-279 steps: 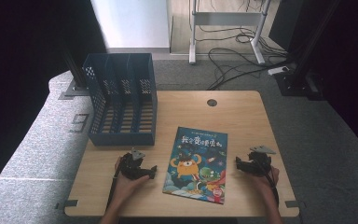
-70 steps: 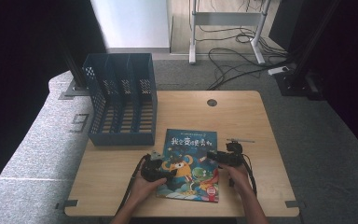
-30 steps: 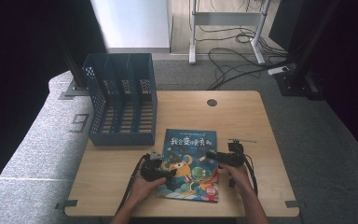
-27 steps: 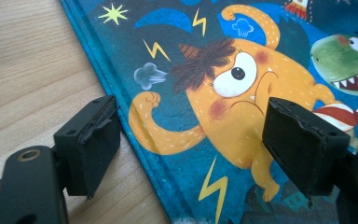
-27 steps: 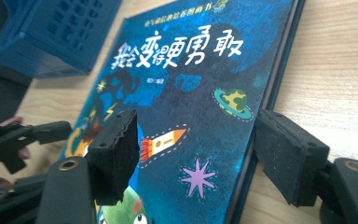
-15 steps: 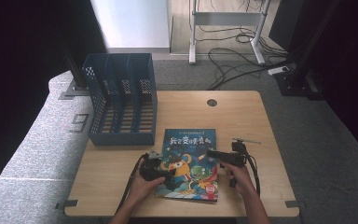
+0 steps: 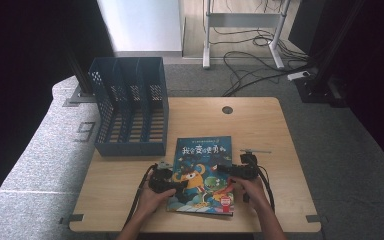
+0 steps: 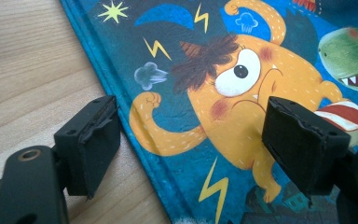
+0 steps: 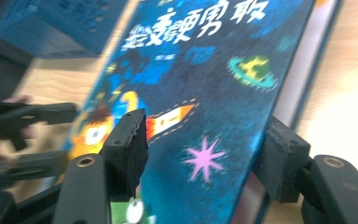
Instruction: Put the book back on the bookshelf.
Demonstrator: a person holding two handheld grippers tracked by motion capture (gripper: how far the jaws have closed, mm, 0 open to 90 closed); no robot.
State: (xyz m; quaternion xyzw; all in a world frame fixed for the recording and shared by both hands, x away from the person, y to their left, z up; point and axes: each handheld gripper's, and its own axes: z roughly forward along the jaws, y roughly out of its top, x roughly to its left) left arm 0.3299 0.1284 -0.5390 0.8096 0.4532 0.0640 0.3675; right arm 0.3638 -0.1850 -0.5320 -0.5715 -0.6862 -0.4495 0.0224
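Observation:
A picture book [image 7: 202, 172] with a dark blue cover and an orange monster lies flat at the table's front middle. My left gripper [image 7: 176, 186] is at its left edge and stands open. In the left gripper view, one jaw is over bare wood beside the spine and the other over the cover [image 8: 242, 93], with the gap [image 8: 191, 140] across the book's edge. My right gripper [image 7: 224, 170] is at the book's right side, also open. Its jaws [image 9: 205, 149] straddle the cover's right edge [image 9: 223, 84], with pale page edges [image 9: 294, 79] showing beside it.
A blue slotted file rack [image 7: 130, 107] stands at the table's back left, blurred in the right gripper view [image 9: 51, 23]. The wooden table [image 7: 260, 125] has a round cable hole [image 7: 227, 109] at the back. My left gripper [image 9: 23, 135] shows at the left of the right gripper view.
Both grippers have come in from the table's sides to the book's left and right edges. Over the last second the right gripper has edged a little further onto the cover.

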